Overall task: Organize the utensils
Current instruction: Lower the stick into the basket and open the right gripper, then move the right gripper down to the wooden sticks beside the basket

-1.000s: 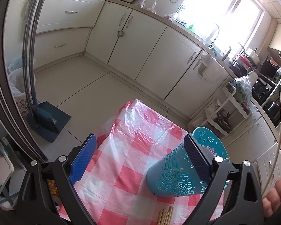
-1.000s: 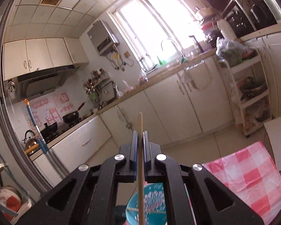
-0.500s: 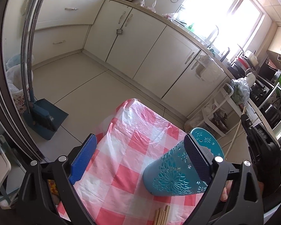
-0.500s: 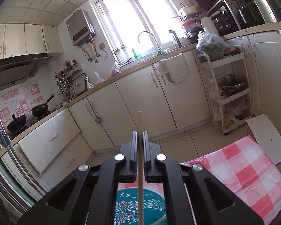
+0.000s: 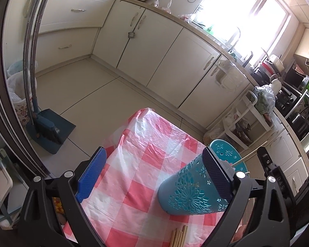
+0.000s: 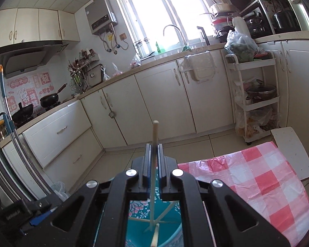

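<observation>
A teal cut-out utensil holder (image 5: 192, 191) stands tilted on the red-and-white checked tablecloth (image 5: 142, 164). My left gripper (image 5: 154, 177) is open, its right finger against the holder's side. My right gripper (image 6: 153, 158) is shut on a wooden chopstick (image 6: 154, 142) held above the holder's opening (image 6: 154, 222), its lower end inside with other chopsticks. The right gripper also shows at the right of the left wrist view (image 5: 278, 177), with the chopstick (image 5: 247, 157) slanting into the holder. Several loose chopsticks (image 5: 178, 236) lie on the cloth at the near edge.
White kitchen cabinets (image 5: 154, 47) line the far wall. A blue dustpan and broom (image 5: 47, 127) stand on the floor to the left. A white trolley (image 6: 255, 94) with a pot stands at the right. A white stool seat (image 6: 290, 152) lies beside the table.
My right gripper has lowered and tilted down over the holder, so the chopstick's lower end is now inside it. The left gripper has stayed beside the holder.
</observation>
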{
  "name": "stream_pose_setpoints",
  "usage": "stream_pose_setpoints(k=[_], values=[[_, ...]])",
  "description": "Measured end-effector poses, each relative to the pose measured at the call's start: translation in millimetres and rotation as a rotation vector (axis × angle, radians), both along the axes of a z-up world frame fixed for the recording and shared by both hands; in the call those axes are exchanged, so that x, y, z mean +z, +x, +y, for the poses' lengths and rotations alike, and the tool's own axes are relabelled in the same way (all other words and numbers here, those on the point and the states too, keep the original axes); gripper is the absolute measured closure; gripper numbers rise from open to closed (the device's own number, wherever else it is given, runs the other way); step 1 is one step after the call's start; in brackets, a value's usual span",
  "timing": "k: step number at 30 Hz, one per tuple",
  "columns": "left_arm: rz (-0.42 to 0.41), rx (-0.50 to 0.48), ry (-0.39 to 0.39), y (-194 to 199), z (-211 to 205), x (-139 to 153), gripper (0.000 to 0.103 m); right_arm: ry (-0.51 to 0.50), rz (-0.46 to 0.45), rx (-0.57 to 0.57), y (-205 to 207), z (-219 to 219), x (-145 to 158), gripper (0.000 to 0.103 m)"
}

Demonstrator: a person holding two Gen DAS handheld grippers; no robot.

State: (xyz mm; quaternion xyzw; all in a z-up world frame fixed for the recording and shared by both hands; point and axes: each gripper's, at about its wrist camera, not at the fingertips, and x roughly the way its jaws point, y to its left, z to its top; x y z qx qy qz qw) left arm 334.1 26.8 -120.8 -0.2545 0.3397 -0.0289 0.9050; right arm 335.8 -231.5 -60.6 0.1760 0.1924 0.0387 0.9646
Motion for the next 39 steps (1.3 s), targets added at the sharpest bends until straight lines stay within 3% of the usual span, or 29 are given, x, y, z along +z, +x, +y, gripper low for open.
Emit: stream_pose_setpoints(k=[2,6,12,17,24,29,34,39], values=[[0.000,0.000,0.002,0.0,-0.3,0.1,0.013,-0.022,0.007,0.017,-6.7,2.1,-2.4,0.095],[-0.003,-0.001,0.008,-0.4,0.2,0.8,0.013,-0.061,0.003,0.044,-25.2,5.1,-2.4,0.077],[-0.014,0.002,0.032,-2.6,1.0,3.4,0.013,-0.105,-0.015,0.076,-65.6,3.3,1.4,0.072],[-0.034,0.001,0.065,-6.3,-2.3,7.5,0.013,-0.116,0.045,0.092,-93.5,-0.3,-12.9,0.069],[-0.053,-0.006,0.107,-11.4,-7.9,10.8,0.013,-0.152,0.264,0.113,-99.9,2.6,-70.6,0.069],[-0.058,-0.009,0.131,-18.5,-3.3,12.8,0.013,-0.165,0.417,0.140,-92.0,5.1,-112.4,0.078],[-0.047,-0.005,0.159,-34.0,7.6,10.7,0.012,-0.179,0.474,0.157,-93.4,8.9,-134.1,0.080],[0.044,-0.035,0.189,-51.1,8.4,-12.9,0.011,-0.172,0.486,0.164,-92.8,8.5,-138.2,0.081]])
